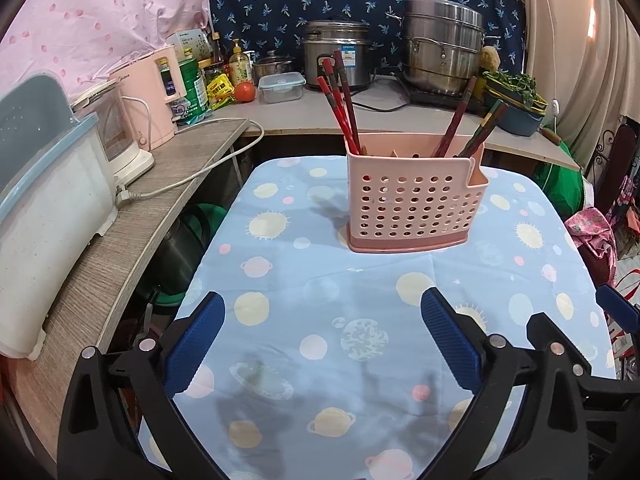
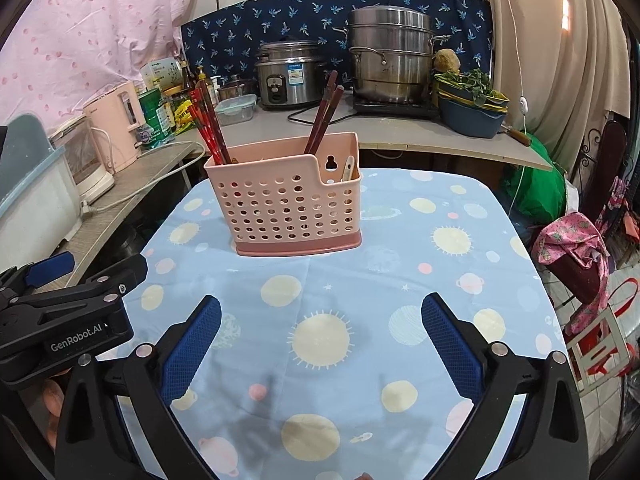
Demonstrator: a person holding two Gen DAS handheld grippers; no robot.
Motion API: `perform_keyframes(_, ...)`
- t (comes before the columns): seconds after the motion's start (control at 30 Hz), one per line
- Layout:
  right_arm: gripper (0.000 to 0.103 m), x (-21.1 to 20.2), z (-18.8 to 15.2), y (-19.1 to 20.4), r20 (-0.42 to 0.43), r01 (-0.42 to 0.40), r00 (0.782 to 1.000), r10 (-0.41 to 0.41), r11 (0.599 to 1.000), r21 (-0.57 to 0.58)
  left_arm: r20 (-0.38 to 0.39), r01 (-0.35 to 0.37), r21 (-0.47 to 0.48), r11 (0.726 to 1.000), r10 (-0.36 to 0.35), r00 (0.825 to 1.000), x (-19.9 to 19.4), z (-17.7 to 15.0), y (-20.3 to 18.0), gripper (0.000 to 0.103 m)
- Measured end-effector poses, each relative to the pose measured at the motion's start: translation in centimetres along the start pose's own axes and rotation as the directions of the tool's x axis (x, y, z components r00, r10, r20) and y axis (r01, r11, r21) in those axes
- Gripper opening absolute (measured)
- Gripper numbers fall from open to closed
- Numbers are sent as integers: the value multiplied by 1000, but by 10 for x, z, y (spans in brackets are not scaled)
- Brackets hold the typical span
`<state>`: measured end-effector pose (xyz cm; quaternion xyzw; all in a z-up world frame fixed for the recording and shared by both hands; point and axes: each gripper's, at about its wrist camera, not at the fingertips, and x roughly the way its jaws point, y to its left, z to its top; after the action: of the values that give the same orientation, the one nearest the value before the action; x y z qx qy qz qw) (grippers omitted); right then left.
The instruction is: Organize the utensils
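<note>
— While both grippers hang wide open and empty, where's the risk?
— The pink holder (image 1: pixel 414 196) stands mid-table on the cloth (image 1: pixel 304 280), chopsticks (image 1: pixel 340 100) leaning outward. A careless left gripper (image 1: pixel 322 334) or right gripper (image 2: pixel 320 334) could tip it.

Perforated matt plastic caddy (image 1: pixel 414 204) on printed cloth (image 1: pixel 312 280) — glossy lacquered chopsticks (image 1: pixel 340 100), shiny steel pots (image 1: pixel 442 52).

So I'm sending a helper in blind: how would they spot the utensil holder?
Find the table under the blue planet-print cloth. Alone on it stands the utensil holder: a pink plastic caddy with perforated walls and a darker base, red-brown chopsticks poking out.
</note>
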<state>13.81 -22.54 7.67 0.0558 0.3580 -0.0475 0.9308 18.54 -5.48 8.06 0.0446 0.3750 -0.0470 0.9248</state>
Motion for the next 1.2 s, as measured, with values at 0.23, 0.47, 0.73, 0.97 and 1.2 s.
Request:
perform_keyframes(0.23, 97, 2, -1, -4, -8, 7, 1000, -7, 1000, 16, -5, -10, 1, 1000, 10, 1000, 2, -2, 0, 94)
perform_keyframes(0.47, 97, 3, -1, -5, -10, 15, 1000, -15, 1000, 15, -3, -20, 8, 1000, 20, 1000, 3, -2, 0, 94)
perform_keyframes(0.73, 97, 3, -1, -3, -20, 19, 1000, -18, 1000, 8, -5, -28, 9, 1000, 29, 1000, 4, -4, 2, 94)
perform_keyframes(0.97, 97, 3, -1, -3, -17, 22, 1000, -22, 1000, 9, -7, -34, 9, 999, 34, 999, 4, -5, 1, 94)
perform_keyframes(1.2, 97, 3, -1, -3, -17, 21, 1000, -21, 1000, 8, -2, -39, 8, 999, 39, 999, 3, -6, 1, 94)
